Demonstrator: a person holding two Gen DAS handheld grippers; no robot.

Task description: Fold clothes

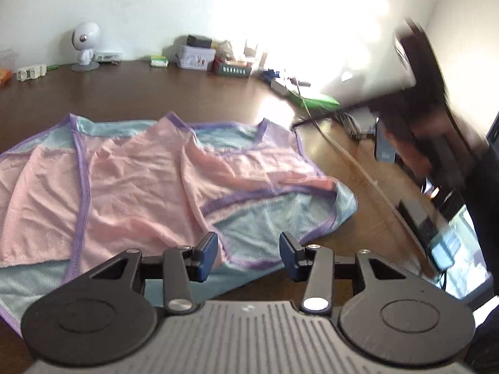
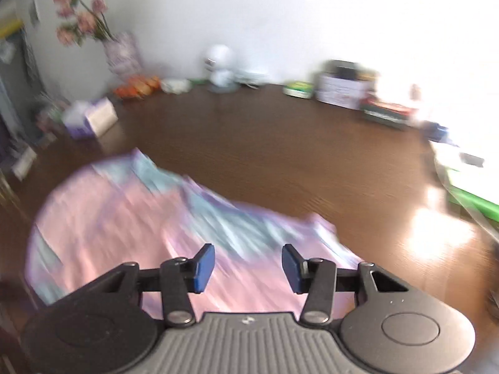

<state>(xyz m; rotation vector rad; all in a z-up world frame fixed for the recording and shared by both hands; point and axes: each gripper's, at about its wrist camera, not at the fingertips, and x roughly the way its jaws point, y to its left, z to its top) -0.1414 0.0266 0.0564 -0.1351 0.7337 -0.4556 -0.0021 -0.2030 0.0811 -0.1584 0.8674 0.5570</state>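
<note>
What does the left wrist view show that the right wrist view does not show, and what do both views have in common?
Only the left wrist view: the open left gripper, sharp purple trim on the garment, and a blurred dark shape at the right edge that I cannot identify.

Only the right wrist view: the open right gripper, pink flowers in a vase, and a tissue box.

Both: the pink and blue garment lying on the brown table, gripped by neither gripper, and the small white figure by the wall.

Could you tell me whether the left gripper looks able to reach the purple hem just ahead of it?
Probably yes: the left gripper is open and empty, and the purple hem lies between its fingers.
</note>
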